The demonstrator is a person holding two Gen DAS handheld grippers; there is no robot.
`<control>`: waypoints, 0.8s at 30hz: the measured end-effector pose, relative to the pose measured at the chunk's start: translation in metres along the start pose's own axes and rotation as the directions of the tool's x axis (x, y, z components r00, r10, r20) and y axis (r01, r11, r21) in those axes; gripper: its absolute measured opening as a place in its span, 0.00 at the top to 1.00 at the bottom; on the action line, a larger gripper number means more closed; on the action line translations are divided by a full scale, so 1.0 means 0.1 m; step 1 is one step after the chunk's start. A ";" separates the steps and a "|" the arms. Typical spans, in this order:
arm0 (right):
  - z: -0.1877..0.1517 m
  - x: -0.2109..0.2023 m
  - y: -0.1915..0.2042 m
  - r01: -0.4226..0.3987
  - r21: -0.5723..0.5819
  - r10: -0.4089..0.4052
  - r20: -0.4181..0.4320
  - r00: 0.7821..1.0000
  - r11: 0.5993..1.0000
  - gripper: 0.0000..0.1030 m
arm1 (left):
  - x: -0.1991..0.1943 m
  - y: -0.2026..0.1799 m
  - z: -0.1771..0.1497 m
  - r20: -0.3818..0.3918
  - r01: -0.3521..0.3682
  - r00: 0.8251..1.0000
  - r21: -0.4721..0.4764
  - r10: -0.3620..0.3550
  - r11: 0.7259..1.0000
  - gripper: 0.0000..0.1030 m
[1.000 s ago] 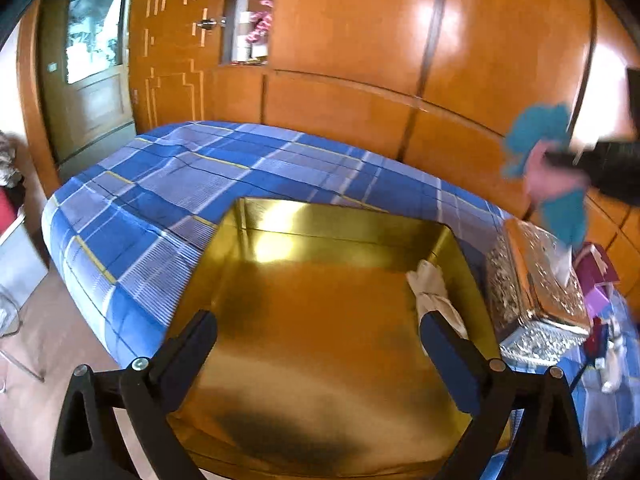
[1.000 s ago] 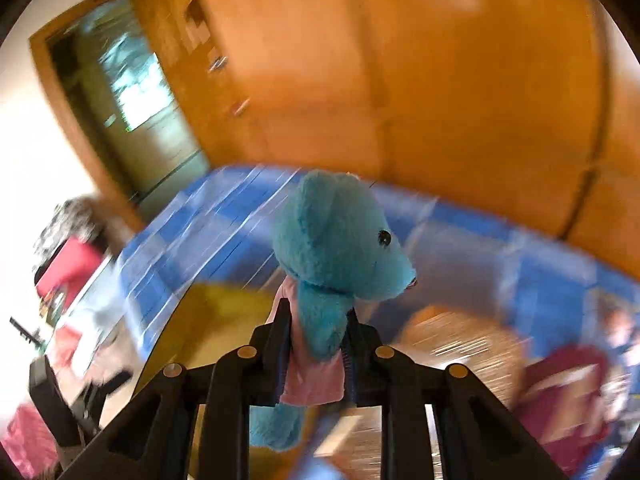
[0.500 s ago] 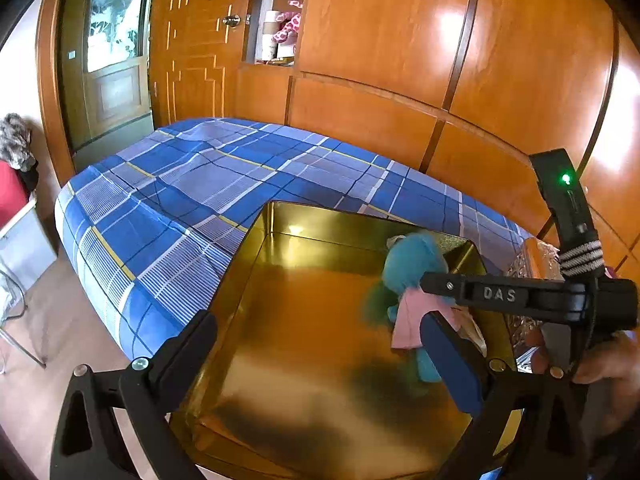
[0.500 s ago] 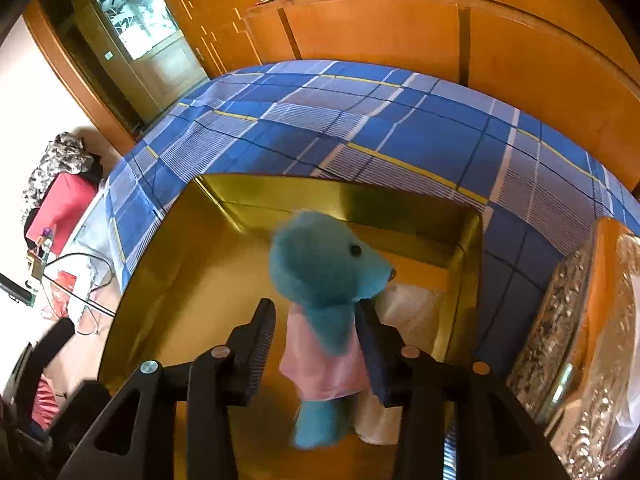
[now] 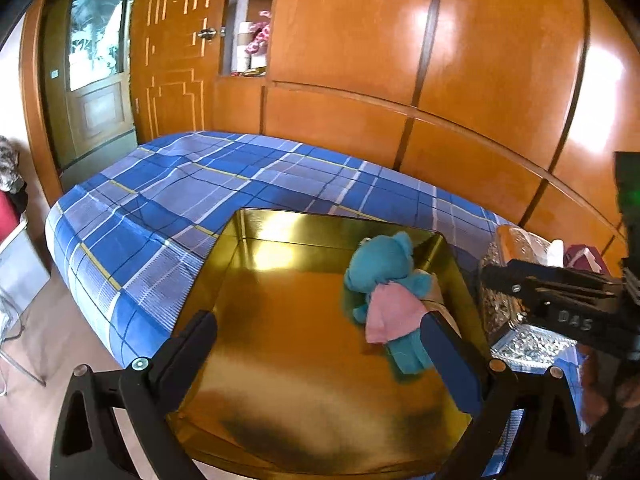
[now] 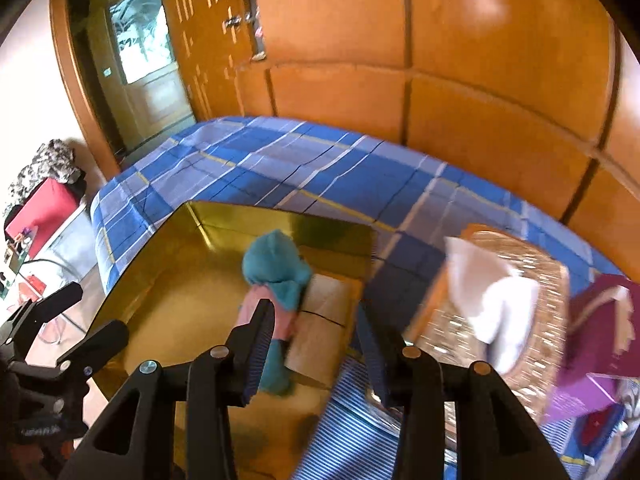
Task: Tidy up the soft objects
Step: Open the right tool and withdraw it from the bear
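Observation:
A teal teddy bear [image 5: 384, 280] in a pink dress lies at the right side of the gold tray [image 5: 300, 344], partly on a pale beige soft item [image 6: 324, 312]. My right gripper [image 6: 314, 312] is open, just behind the bear [image 6: 276, 268], and its pads touch nothing. In the left wrist view the right gripper [image 5: 496, 280] shows beside the tray's right wall. My left gripper [image 5: 316, 322] stands open over the tray's near half with nothing in it. It also shows at the lower left of the right wrist view as the left gripper [image 6: 96, 312], by the tray [image 6: 168, 292].
The tray rests on a bed with a blue plaid cover [image 5: 200, 200]. A silver ornate tissue box [image 6: 532, 280] with a white tissue [image 6: 492, 292] stands right of the tray, and maroon items [image 6: 600, 320] lie beyond it. Wooden wardrobe panels [image 5: 440, 80] rise behind the bed.
The right gripper brought the bear down from the air into the tray, opened and let it go, then drew back to the right. The bear now lies on the tray floor.

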State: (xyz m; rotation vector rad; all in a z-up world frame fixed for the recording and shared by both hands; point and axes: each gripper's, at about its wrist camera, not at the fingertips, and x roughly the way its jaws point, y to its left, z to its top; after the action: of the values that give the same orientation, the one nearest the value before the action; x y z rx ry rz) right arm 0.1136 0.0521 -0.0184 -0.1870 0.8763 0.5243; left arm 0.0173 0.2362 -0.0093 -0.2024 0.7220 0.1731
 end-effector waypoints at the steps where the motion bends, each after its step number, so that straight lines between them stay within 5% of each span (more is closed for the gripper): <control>1: -0.02 -0.06 -0.03 0.009 0.004 -0.009 0.014 1.000 1.000 0.59 | -0.01 -0.03 -0.01 0.000 0.006 1.000 0.004 -0.006 1.000 0.01; 17: -0.50 -1.06 -1.09 0.147 0.167 -0.173 0.158 0.972 0.975 0.59 | -0.06 -0.51 -0.17 -0.049 0.109 0.993 0.091 -0.105 0.990 0.01; 24: -0.85 -1.55 -2.07 0.298 0.398 -0.378 0.138 0.916 0.868 0.59 | -0.15 -0.82 -0.21 -0.064 0.229 0.973 0.169 -0.222 0.959 0.01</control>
State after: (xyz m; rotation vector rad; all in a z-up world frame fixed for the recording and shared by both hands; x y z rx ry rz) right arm 0.0800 -0.2129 0.0359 0.0615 0.6966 0.0387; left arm 0.0111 0.1506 -0.0044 -0.1190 0.7480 -0.1133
